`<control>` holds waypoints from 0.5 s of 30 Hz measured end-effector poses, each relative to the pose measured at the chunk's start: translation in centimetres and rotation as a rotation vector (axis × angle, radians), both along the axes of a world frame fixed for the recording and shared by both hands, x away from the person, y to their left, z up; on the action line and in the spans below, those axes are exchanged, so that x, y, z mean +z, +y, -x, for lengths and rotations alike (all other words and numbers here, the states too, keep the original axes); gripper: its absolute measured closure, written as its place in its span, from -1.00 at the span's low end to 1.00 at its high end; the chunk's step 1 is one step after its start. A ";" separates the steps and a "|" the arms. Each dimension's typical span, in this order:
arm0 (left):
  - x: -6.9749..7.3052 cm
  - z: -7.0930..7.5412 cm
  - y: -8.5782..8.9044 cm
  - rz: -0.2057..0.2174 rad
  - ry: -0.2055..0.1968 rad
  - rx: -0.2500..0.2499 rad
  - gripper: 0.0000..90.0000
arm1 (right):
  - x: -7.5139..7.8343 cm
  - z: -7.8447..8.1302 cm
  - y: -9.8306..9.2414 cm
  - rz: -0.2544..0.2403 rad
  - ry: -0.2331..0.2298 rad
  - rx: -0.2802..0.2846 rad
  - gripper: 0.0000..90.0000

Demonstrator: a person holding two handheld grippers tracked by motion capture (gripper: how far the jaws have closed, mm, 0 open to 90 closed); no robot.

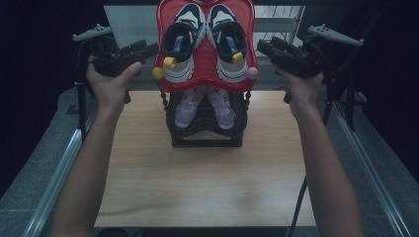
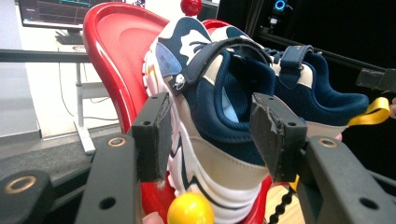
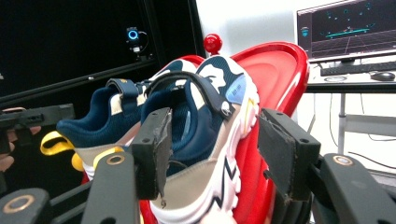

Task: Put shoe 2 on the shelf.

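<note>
**Atop the rack, two hand-held grippers flank a pair of navy sneakers**

On the top tier of a black shoe rack at the far middle of a wooden worktop, a pair of navy, white and beige sneakers lies in a red tray, toes pointing far and heels toward the near edge. The left sneaker and the right sneaker sit side by side, touching, each with a yellow heel loop. A yellow ball caps the tray's near left corner and a pink ball its near right corner.

The left hand-held gripper is held level just left of the tray, its jaws standing apart and aimed at the left sneaker. Seen from the left gripper view, the sneaker's heel collar lies between the open pads, which do not press on it. The right hand-held gripper mirrors it just right of the tray; its jaws also stand apart, and in the right gripper view the right sneaker sits between the pads without being clamped.

A second pair, pale lilac sneakers, rests on the lower tier beneath the tray. A monitor on a desk stands in the background.
</note>
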State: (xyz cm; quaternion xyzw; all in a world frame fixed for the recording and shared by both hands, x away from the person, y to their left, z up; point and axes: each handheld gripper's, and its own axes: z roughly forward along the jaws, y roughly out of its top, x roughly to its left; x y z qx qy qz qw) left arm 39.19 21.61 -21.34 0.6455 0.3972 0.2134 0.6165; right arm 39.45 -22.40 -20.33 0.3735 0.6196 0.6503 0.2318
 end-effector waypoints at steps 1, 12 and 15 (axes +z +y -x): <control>-0.1 0.2 0.2 0.000 -0.003 0.004 0.09 | -0.2 0.1 -0.1 -0.001 0.001 0.000 0.01; -1.4 1.8 1.6 -0.003 -0.029 0.008 0.10 | -2.8 1.0 -1.8 0.000 0.023 -0.005 0.01; -2.0 2.4 2.0 -0.005 -0.038 0.008 0.10 | -3.6 1.2 -2.1 -0.002 0.033 -0.008 0.00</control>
